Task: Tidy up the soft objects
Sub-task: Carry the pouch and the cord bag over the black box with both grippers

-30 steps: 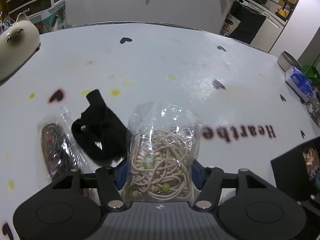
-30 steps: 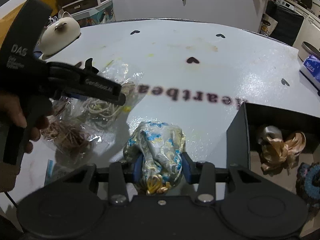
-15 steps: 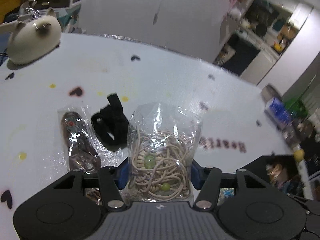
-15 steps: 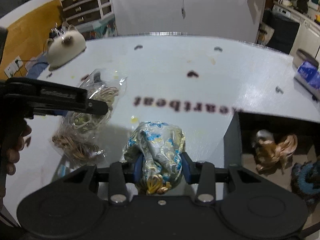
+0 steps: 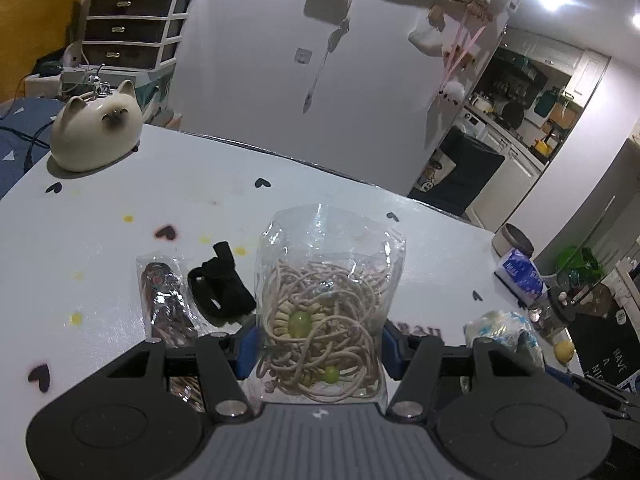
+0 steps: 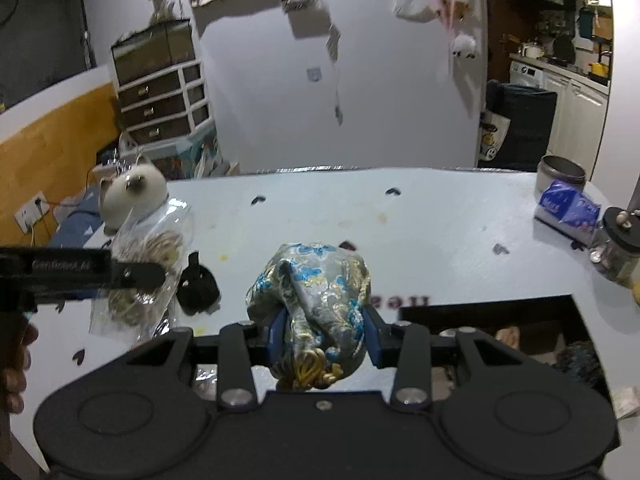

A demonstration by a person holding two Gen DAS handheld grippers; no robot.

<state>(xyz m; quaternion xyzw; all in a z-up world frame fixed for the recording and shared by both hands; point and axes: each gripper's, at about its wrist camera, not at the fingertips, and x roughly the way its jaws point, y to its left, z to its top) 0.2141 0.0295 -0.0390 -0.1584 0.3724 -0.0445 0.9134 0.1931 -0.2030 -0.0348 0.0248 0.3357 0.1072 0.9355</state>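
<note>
My left gripper (image 5: 320, 348) is shut on a clear plastic bag of beige hair ties (image 5: 326, 312) and holds it above the white table (image 5: 100, 232). My right gripper (image 6: 322, 334) is shut on a silver and blue brocade pouch (image 6: 316, 292), also lifted. The left gripper and its bag (image 6: 148, 256) show at the left of the right wrist view. A black fabric piece (image 5: 220, 288) and a small bagged brown item (image 5: 166, 300) lie on the table. A black box (image 6: 520, 328) with soft items sits at the right.
A ceramic cat (image 5: 94, 136) stands at the table's far left corner. A tissue pack (image 5: 518, 276), a metal tin (image 5: 514, 240) and a jar (image 6: 618, 248) stand along the right edge. Heart decals dot the table.
Both grippers have risen and tilted up with their loads. The table now lies lower in both views and the room behind shows.
</note>
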